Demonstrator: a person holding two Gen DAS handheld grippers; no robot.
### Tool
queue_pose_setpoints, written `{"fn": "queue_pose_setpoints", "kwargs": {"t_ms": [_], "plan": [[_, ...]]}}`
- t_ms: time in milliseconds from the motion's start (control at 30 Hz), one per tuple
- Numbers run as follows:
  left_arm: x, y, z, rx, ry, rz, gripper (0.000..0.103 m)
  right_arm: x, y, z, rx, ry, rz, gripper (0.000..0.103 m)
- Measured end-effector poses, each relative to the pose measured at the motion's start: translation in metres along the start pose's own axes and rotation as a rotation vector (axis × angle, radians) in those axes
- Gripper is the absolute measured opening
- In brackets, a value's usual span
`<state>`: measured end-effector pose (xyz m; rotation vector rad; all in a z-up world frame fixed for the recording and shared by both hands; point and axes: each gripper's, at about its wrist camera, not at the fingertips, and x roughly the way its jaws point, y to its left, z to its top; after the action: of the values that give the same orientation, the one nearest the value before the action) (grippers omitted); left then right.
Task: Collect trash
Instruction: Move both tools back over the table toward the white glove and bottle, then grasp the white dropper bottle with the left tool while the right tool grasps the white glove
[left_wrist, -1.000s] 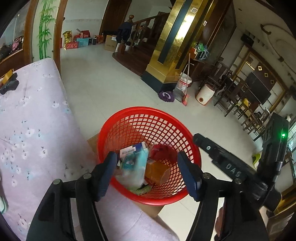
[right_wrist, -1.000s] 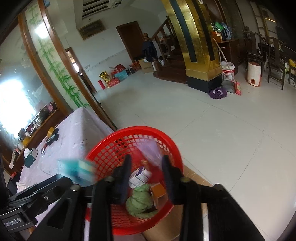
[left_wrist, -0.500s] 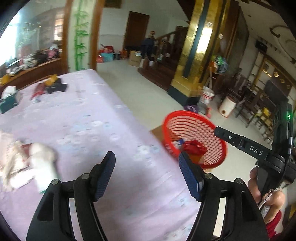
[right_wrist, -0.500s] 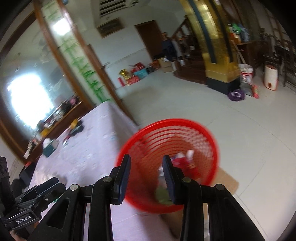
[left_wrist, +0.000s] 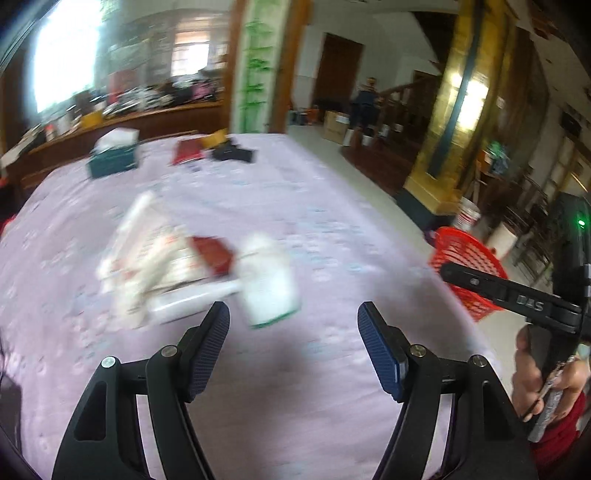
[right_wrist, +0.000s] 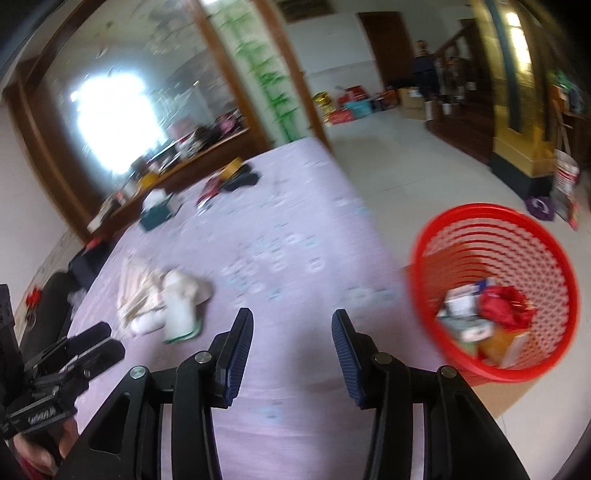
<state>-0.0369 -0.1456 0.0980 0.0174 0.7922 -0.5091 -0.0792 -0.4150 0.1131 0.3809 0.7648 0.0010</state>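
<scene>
A red mesh basket (right_wrist: 495, 288) holding several pieces of trash stands on the floor off the table's right edge; it also shows in the left wrist view (left_wrist: 467, 266). A pile of trash lies on the lilac tablecloth: a white bottle (left_wrist: 267, 282), crumpled white wrappers (left_wrist: 147, 258) and a dark red packet (left_wrist: 212, 253). The pile also shows in the right wrist view (right_wrist: 166, 299). My left gripper (left_wrist: 293, 332) is open and empty, just short of the white bottle. My right gripper (right_wrist: 291, 343) is open and empty over the cloth, between pile and basket.
A dark green tissue box (left_wrist: 112, 158), a red item (left_wrist: 186, 151) and a black item (left_wrist: 232, 151) lie at the table's far end. A wooden sideboard (left_wrist: 147, 118) with clutter stands behind. Tiled floor (right_wrist: 424, 158) and a gold pillar (right_wrist: 517, 110) lie to the right.
Both grippers swung left from over the basket to over the table. The trash pile came into the middle of the left wrist view. The basket moved to the right edge of both views.
</scene>
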Motion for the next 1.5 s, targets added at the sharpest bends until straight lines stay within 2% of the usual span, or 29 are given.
{"fn": "queue_pose_setpoints", "kwargs": {"t_ms": [200,367,500,667,800,833,867,900,1000,1200,1267,1400,1500], "plan": [[-0.006,0.064,-0.008,-0.058,0.016,0.05,0.07,0.043,0.056,0.002,-0.08,0.082,0.047,0.059],[-0.009,0.086,-0.011,-0.034,-0.007,0.102,0.07,0.088,0.089,0.003,-0.109,0.171,0.063,0.061],[-0.001,0.095,-0.01,-0.016,0.018,0.059,0.07,0.121,0.111,0.007,-0.122,0.214,0.064,0.07],[0.014,0.09,-0.011,0.064,0.059,0.039,0.07,0.154,0.113,0.011,-0.103,0.258,0.006,0.071],[0.023,0.075,-0.008,0.144,0.077,0.008,0.07,0.175,0.108,0.011,-0.064,0.306,0.03,0.071],[0.026,0.071,-0.007,0.162,0.083,0.006,0.07,0.177,0.107,0.01,-0.058,0.31,0.042,0.069],[0.028,0.068,-0.006,0.177,0.087,0.002,0.07,0.179,0.107,0.009,-0.059,0.315,0.054,0.057],[0.032,0.066,-0.004,0.188,0.092,0.001,0.07,0.18,0.107,0.008,-0.068,0.322,0.066,0.038],[0.044,0.061,0.001,0.215,0.107,0.02,0.07,0.177,0.109,0.007,-0.082,0.313,0.104,0.014],[0.07,0.057,0.01,0.262,0.162,0.038,0.07,0.145,0.098,0.015,-0.102,0.108,0.113,0.012],[0.081,0.054,0.011,0.292,0.187,0.051,0.063,0.144,0.092,0.017,-0.081,0.092,0.119,0.012],[0.096,0.055,0.014,0.322,0.218,0.077,0.057,0.151,0.08,0.019,-0.038,0.104,0.132,0.012],[0.104,0.058,0.016,0.311,0.238,0.074,0.046,0.147,0.077,0.02,-0.034,0.085,0.138,0.012]]}}
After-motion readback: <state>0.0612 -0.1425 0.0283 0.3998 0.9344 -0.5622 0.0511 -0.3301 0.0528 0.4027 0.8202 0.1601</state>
